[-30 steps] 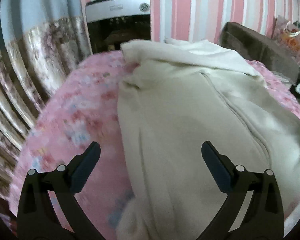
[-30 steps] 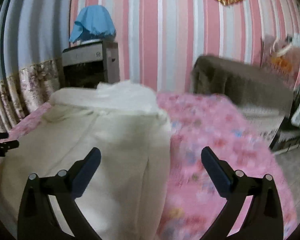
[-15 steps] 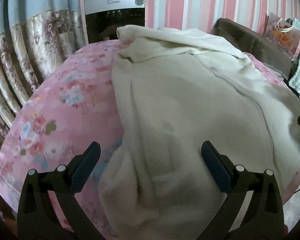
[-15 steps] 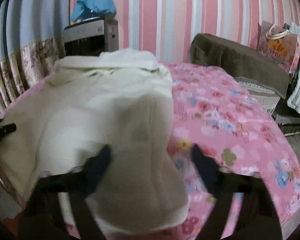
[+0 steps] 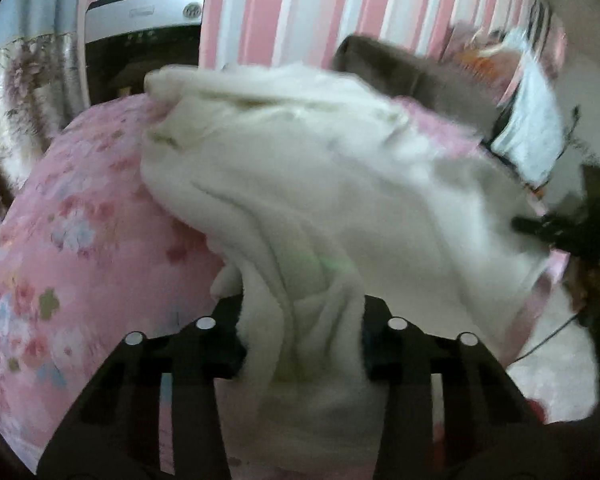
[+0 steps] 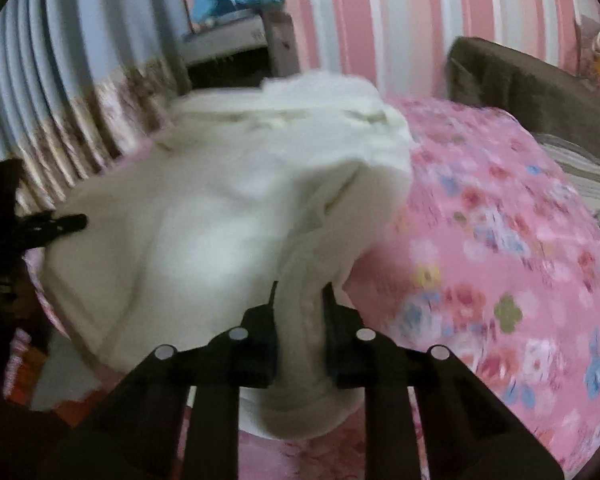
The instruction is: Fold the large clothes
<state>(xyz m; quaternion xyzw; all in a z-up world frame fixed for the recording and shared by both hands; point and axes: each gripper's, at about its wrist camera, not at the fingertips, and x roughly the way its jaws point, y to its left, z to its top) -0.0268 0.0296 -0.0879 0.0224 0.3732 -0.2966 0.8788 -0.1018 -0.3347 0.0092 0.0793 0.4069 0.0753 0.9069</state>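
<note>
I see the pink floral bedspread (image 5: 72, 216) (image 6: 500, 240) filling both views, with the large cream fleece garment (image 5: 308, 184) (image 6: 220, 208) lying across it. My left gripper (image 5: 300, 344) is clenched on a thick bunch of the garment's near hem, fingers partly closed around the wad. My right gripper (image 6: 300, 332) pinches a narrower fold of that hem, fingers close together.

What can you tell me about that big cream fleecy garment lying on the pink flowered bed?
The cream fleecy garment looks soft, thick and plush. It lies spread over the pink floral bedcover, rumpled into ridges. Its near edge is bunched and pinched at two spots: by the left gripper and the right gripper.
</note>
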